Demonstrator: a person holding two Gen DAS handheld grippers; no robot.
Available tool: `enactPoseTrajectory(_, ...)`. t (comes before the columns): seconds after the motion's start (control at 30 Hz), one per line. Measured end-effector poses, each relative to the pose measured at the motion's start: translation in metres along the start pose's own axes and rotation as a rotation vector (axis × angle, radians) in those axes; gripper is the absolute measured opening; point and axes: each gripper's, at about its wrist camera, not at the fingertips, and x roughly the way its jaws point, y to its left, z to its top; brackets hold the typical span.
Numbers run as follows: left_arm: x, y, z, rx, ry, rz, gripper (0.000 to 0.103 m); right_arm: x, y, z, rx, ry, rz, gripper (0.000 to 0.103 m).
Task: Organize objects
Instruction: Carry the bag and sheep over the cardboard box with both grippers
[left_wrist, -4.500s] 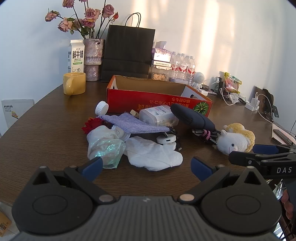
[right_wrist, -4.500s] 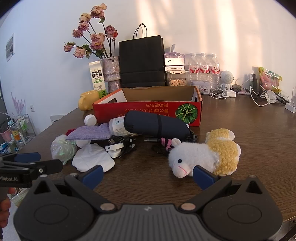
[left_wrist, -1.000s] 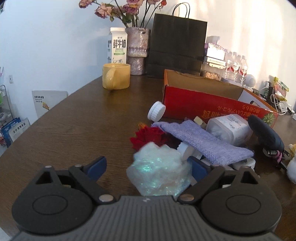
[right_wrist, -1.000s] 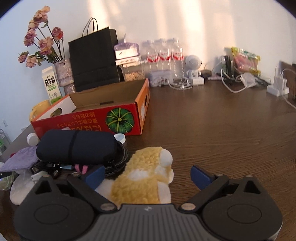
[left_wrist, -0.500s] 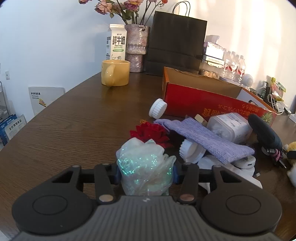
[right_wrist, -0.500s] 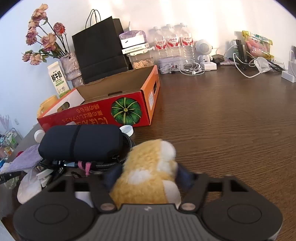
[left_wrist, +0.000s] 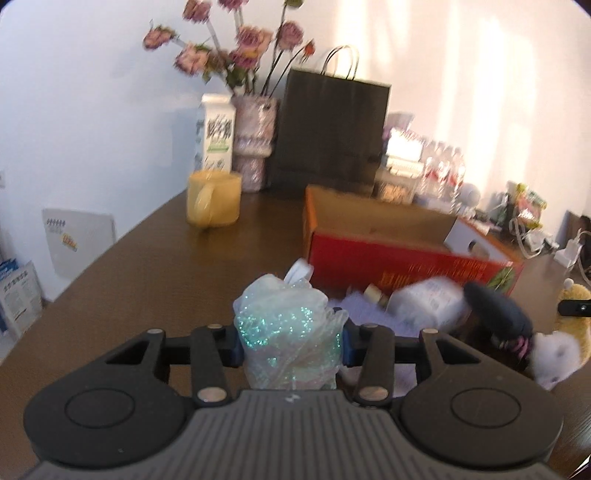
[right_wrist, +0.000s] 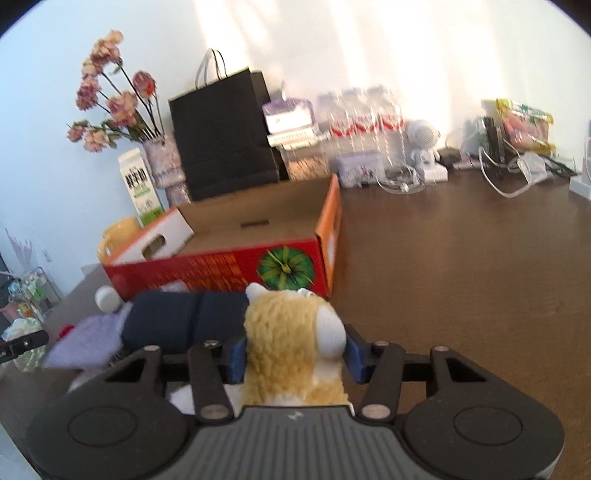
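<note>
My left gripper (left_wrist: 290, 347) is shut on a crumpled glittery plastic bag (left_wrist: 290, 336) and holds it above the table. My right gripper (right_wrist: 295, 356) is shut on a yellow and white plush sheep (right_wrist: 295, 350), lifted off the table. The open red cardboard box (left_wrist: 399, 258) lies ahead of both grippers; in the right wrist view (right_wrist: 236, 266) it is just beyond the plush. A dark blue pouch (right_wrist: 184, 323), a purple cloth (right_wrist: 88, 341), a white jar (left_wrist: 428, 302) and a white bottle cap (right_wrist: 105, 297) lie in front of the box.
A yellow mug (left_wrist: 214, 201), milk carton (left_wrist: 216, 134), vase of dried roses (left_wrist: 253, 147) and black paper bag (left_wrist: 328, 134) stand behind the box. Water bottles (right_wrist: 364, 118), a small white robot (right_wrist: 424, 146) and cables (right_wrist: 509, 177) line the back right.
Both grippers, shut on the bag and the plush half a second ago, have lifted them higher. Both views are blurred by motion and the box looks closer.
</note>
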Motion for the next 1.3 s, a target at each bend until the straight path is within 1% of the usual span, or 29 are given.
enactPoseTrajectory(0.13, 0.001, -0.010, 0.026, 0.027, -0.059, -0.047, 0.045, 0.001, 0.015, 0.015, -0.021, -0.036, 0.039, 0.050)
enactPoseTrajectory(0.3, 0.010, -0.027, 0.061, 0.061, -0.123, -0.106, 0.045, 0.004, 0.033, 0.045, -0.041, -0.102, 0.086, 0.050)
enactPoseTrajectory(0.4, 0.023, -0.040, 0.081, 0.084, -0.141, -0.130, 0.046, 0.010, 0.041, 0.068, -0.048, -0.143, 0.106, 0.050)
enactPoseTrajectory(0.47, 0.034, -0.048, 0.090, 0.091, -0.139, -0.147, 0.046, 0.018, 0.045, 0.084, -0.045, -0.163, 0.115, 0.050)
enactPoseTrajectory(0.57, 0.056, -0.058, 0.105, 0.099, -0.122, -0.165, 0.046, 0.036, 0.051, 0.108, -0.034, -0.172, 0.126, 0.050)
enactPoseTrajectory(0.67, 0.081, -0.065, 0.115, 0.101, -0.085, -0.171, 0.046, 0.059, 0.054, 0.126, -0.027, -0.166, 0.125, 0.050)
enactPoseTrajectory(0.73, 0.097, -0.069, 0.119, 0.103, -0.059, -0.167, 0.046, 0.075, 0.054, 0.134, -0.017, -0.158, 0.117, 0.050)
enactPoseTrajectory(0.83, 0.122, -0.075, 0.123, 0.115, -0.028, -0.157, 0.046, 0.104, 0.049, 0.142, 0.031, -0.134, 0.120, 0.050)
enactPoseTrajectory(0.93, 0.145, -0.078, 0.123, 0.111, 0.005, -0.148, 0.046, 0.133, 0.043, 0.141, 0.069, -0.105, 0.101, 0.050)
enactPoseTrajectory(1.07, 0.168, -0.079, 0.115, 0.116, 0.053, -0.140, 0.046, 0.164, 0.031, 0.131, 0.109, -0.060, 0.089, 0.050)
enactPoseTrajectory(1.17, 0.179, -0.079, 0.109, 0.123, 0.079, -0.138, 0.046, 0.177, 0.023, 0.121, 0.130, -0.035, 0.086, 0.050)
enactPoseTrajectory(1.3, 0.193, -0.081, 0.103, 0.136, 0.108, -0.137, 0.047, 0.184, 0.018, 0.116, 0.129, -0.028, 0.065, 0.050)
